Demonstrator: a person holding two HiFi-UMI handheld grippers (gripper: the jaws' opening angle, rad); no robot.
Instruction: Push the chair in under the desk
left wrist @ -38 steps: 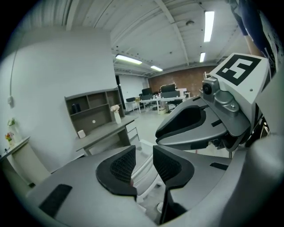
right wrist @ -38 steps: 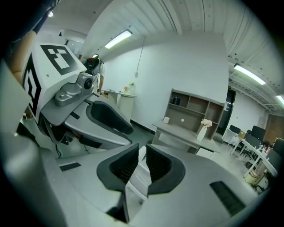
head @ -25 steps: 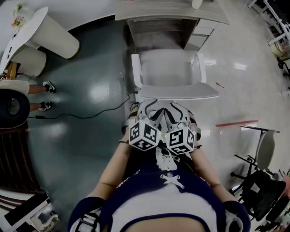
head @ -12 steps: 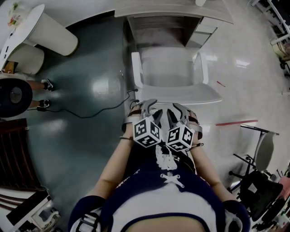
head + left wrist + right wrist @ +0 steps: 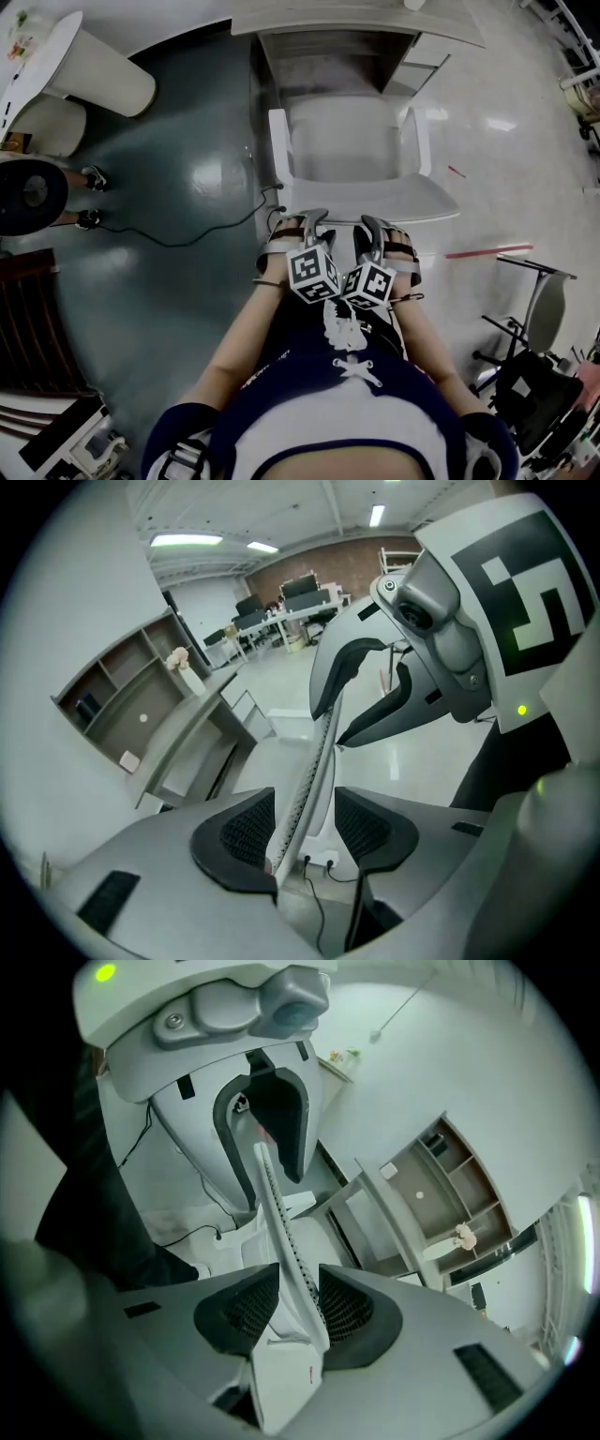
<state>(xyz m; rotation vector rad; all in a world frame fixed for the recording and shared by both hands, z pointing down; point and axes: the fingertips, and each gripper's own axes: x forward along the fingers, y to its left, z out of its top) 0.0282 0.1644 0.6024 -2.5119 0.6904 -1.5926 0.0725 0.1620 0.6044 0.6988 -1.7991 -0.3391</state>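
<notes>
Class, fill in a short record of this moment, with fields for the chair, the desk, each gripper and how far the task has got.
chair: white chair faces the desk, its seat outside the opening under it
desk: desk stands just beyond the chair
backrest: backrest is the side nearest the person
left gripper: left gripper has its jaws apart astride the backrest's top edge; they have just been opening
right gripper: right gripper is the same, astride the edge, jaws just opening
task status: chair not yet pushed in
</notes>
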